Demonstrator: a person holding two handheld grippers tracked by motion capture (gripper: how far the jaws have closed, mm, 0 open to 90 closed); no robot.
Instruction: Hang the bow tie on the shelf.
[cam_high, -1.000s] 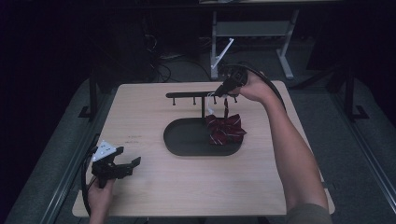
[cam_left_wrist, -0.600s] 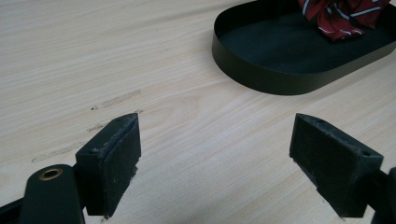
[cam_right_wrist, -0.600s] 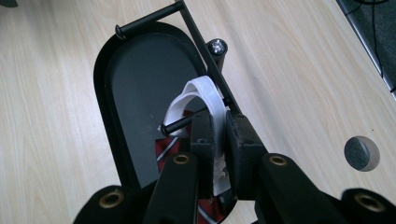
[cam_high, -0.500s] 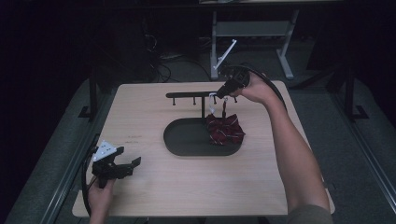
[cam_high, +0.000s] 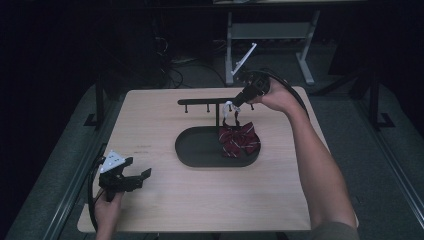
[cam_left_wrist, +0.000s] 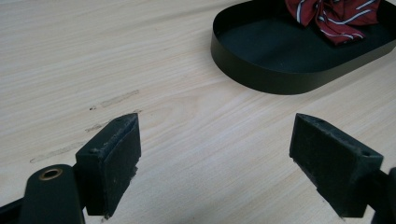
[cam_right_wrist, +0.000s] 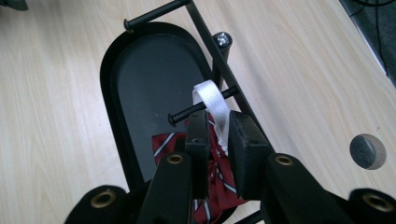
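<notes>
Right claw (cam_right_wrist: 217, 133), jaws just easing apart around white strap loop (cam_right_wrist: 211, 103) hung on rack peg (cam_right_wrist: 198, 110), red striped bow tie (cam_high: 239, 139) dangling over black tray (cam_high: 192, 152); left claw (cam_left_wrist: 217, 154) spread above desk (cam_high: 165, 125).

The tray (cam_high: 200, 155) stood on the table (cam_high: 165, 205), a little to the right of its middle. The rack (cam_high: 216, 102) rose from the far edge of the tray, and its bar reached left beyond the tray. The bow tie (cam_high: 239, 140) hung in the right end of the tray, and its strap (cam_right_wrist: 211, 100) lay over a peg of the rack. The right gripper (cam_high: 235, 105) was above the tray's far right end, with the strap between its jaws. The left gripper (cam_high: 127, 181) was near the table's front left corner, well apart from the tray, to its left and before it.
</notes>
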